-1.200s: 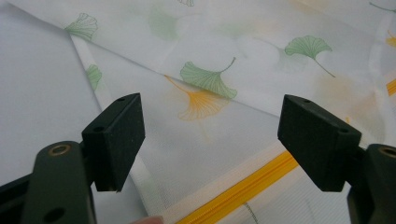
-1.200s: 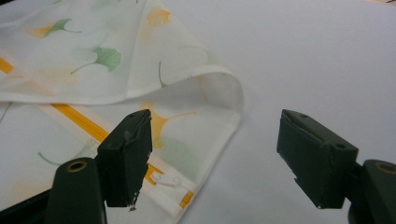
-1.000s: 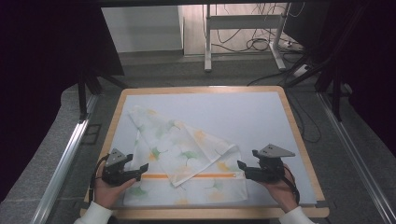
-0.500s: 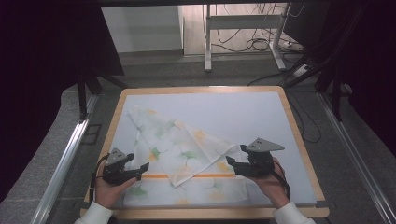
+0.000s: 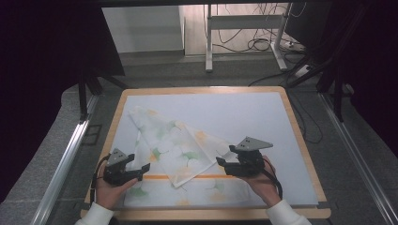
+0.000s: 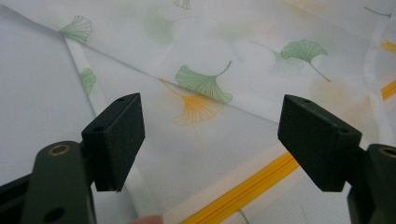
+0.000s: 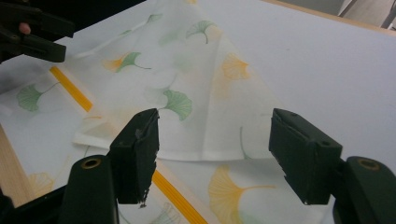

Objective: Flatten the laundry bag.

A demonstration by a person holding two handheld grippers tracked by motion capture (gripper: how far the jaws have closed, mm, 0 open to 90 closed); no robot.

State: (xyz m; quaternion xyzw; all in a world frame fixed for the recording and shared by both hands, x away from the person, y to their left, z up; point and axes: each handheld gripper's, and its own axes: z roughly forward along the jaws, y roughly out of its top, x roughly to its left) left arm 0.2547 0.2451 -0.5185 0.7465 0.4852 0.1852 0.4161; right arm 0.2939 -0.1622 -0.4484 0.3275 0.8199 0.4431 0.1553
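A thin white cloth printed with green and orange ginkgo leaves and an orange stripe lies partly folded on the table's near half. My left gripper hovers open at the cloth's near left part, just above the stripe. My right gripper stands open at the folded flap's right corner. In the right gripper view the flap's hemmed edge runs between the open jaws. In the left gripper view the cloth spreads beyond the jaws, with nothing gripped.
The white table top has a wooden rim. The far half and the right side of the table are bare. Beyond the table stand a desk frame and floor cables. The other gripper shows at the right gripper view's top left.
My right gripper has moved left and slightly forward, from the cloth's near right corner to the folded flap's corner. The left gripper has stayed put. The cloth lies as before.
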